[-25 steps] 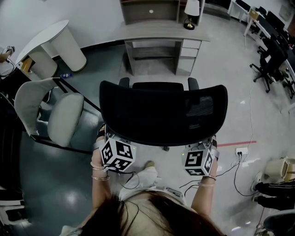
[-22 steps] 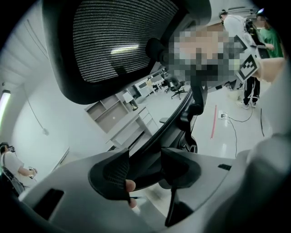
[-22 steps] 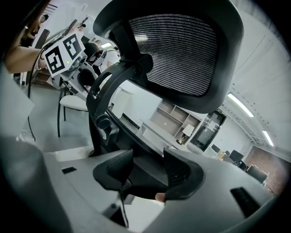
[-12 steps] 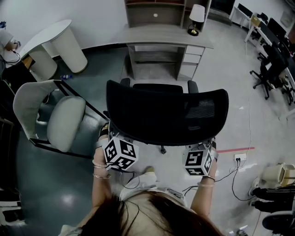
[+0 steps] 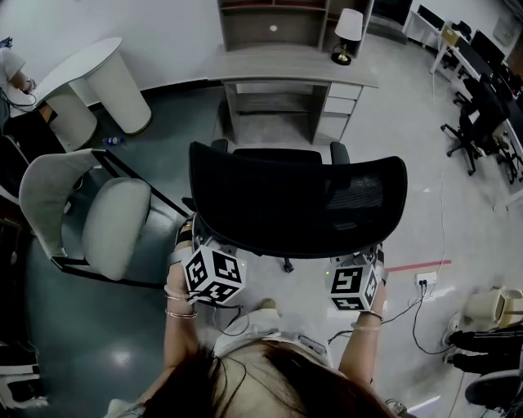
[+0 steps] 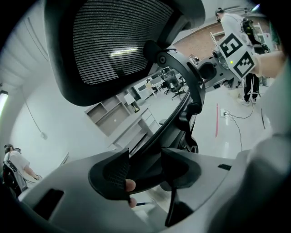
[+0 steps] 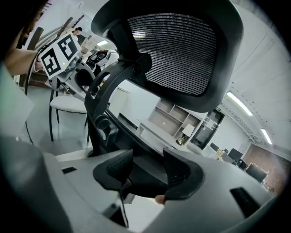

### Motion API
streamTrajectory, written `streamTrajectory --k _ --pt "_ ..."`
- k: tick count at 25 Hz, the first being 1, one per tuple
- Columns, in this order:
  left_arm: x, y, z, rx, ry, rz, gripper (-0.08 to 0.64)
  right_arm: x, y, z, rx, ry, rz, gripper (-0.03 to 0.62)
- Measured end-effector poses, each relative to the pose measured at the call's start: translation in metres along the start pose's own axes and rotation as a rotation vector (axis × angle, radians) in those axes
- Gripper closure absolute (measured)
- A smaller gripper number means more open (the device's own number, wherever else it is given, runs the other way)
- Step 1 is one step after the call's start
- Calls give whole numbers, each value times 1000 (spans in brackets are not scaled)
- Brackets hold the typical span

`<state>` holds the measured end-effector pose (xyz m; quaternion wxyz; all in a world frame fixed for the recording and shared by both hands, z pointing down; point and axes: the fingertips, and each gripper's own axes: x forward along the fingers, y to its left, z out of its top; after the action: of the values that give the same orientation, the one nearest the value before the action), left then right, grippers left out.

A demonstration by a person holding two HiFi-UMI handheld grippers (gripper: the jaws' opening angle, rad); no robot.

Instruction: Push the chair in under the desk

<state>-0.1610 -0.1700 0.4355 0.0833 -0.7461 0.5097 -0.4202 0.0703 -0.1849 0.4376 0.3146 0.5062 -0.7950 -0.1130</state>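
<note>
The pale grey wooden desk (image 5: 286, 67) with three drawers stands against the white wall, a low shelf unit (image 5: 274, 20) on its top and a white-shaded lamp (image 5: 346, 28) at its right end. The black mesh-backed office chair (image 5: 298, 204) stands on the floor just before the desk, facing its kneehole. A strip of bare floor lies between the seat and the desk, so the chair is not under it.

On the side of the chair away from the desk, the left gripper (image 5: 209, 263) and the right gripper (image 5: 356, 276) each meet the lower edge of the backrest. In the left gripper view, the left gripper (image 6: 143, 167) has its jaws closed narrowly on the chair's dark back frame (image 6: 182, 98). The right gripper (image 7: 148, 172) clamps the same frame in the same way.

The glossy floor (image 5: 409, 171) is light grey before the desk and to its right, and darker blue-grey to its left. There, a white-cushioned chair with a black frame (image 5: 114, 216) and a white round-ended table (image 5: 90, 73) stand. A red tape line (image 5: 418, 264) and a socket with cables (image 5: 425, 279) lie to the desk's right, nearer the person.
</note>
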Motion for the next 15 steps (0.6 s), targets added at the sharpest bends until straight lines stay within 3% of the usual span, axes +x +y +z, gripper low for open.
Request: streamTrajectory --k 15 --pt "19 17 2 -10 -7 10 334 25 -6 11 -1 -17 20 387"
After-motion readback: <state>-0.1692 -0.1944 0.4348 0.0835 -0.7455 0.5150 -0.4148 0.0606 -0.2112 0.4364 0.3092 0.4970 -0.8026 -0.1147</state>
